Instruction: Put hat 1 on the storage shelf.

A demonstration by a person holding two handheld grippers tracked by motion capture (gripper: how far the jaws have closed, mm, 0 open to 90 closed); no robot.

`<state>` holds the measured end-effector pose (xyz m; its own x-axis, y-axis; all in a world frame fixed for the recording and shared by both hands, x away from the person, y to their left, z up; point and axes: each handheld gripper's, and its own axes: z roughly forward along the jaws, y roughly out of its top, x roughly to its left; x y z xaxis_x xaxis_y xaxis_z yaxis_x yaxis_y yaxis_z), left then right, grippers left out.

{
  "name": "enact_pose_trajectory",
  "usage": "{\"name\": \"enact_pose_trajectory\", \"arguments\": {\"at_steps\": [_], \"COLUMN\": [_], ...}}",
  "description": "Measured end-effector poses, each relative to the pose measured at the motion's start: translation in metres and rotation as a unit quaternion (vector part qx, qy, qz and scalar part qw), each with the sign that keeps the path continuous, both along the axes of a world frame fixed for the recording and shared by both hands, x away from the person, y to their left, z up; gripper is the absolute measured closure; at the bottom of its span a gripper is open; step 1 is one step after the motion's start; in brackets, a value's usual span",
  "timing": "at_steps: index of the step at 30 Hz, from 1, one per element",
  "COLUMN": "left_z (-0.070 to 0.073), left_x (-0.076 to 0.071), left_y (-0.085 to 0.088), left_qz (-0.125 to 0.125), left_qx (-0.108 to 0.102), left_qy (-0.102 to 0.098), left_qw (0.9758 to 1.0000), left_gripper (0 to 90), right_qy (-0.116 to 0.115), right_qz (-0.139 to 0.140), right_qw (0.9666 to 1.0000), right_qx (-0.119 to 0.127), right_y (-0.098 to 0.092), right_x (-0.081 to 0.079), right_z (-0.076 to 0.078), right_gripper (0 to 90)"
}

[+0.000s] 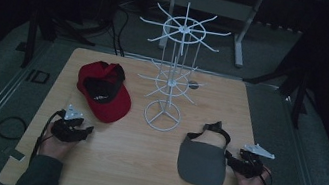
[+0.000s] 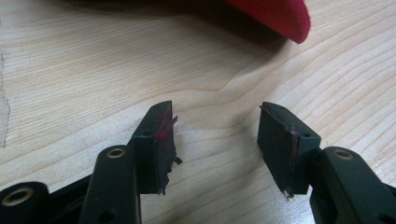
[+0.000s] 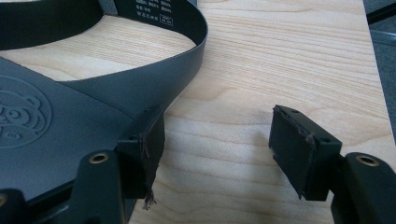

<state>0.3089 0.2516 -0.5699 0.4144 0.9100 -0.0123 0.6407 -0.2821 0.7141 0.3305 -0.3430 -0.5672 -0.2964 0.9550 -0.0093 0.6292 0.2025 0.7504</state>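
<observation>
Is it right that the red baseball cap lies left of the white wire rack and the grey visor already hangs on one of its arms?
Not quite. The red baseball cap does lie left of the white wire rack, but the grey visor lies flat on the wooden table, beside the right claw, as the high view shows.

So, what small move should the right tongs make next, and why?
Probably shift the right tongs slightly toward the grey visor, so its edge comes between the jaws, then close. The jaws stand open with only bare table between them; the visor's strap lies just beside one jaw, not gripped.
</observation>
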Motion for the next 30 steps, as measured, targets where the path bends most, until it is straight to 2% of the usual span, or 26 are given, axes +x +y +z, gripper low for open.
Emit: {"name": "enact_pose_trajectory", "arguments": {"at_steps": [9,13,22,25,30], "left_z": [0.0022,0.0024,0.0034,0.0048,0.0084], "left_x": [0.0014,0.0024,0.0034,0.0052,0.0065], "left_y": [0.0007,0.0037,0.004,0.0074,0.0086], "left_qz": [-0.011,-0.016,-0.021,-0.033,-0.06], "left_qx": [0.006,-0.004,0.004,-0.005,0.021], "left_qy": [0.01,0.013,0.016,0.026,0.039], "left_qw": [0.9999,0.9998,0.9996,0.9991,0.9972], "left_gripper": [46.6,46.8,49.8,49.7,49.6], "right_qy": [0.0,0.0,0.0,0.0,0.001], "right_qz": [0.0,0.0,0.0,0.0,-0.001], "right_qw": [1.0,1.0,1.0,1.0,1.0], "right_qx": [0.0,0.0,0.001,0.001,0.001], "right_y": [0.0005,0.0007,0.0007,0.0007,0.0008], "right_x": [0.0002,0.0002,0.0002,0.0002,0.0001], "right_z": [-0.0001,-0.0001,-0.0001,-0.0001,-0.0001], "right_gripper": [34.6,34.5,34.5,34.5,34.5]}}
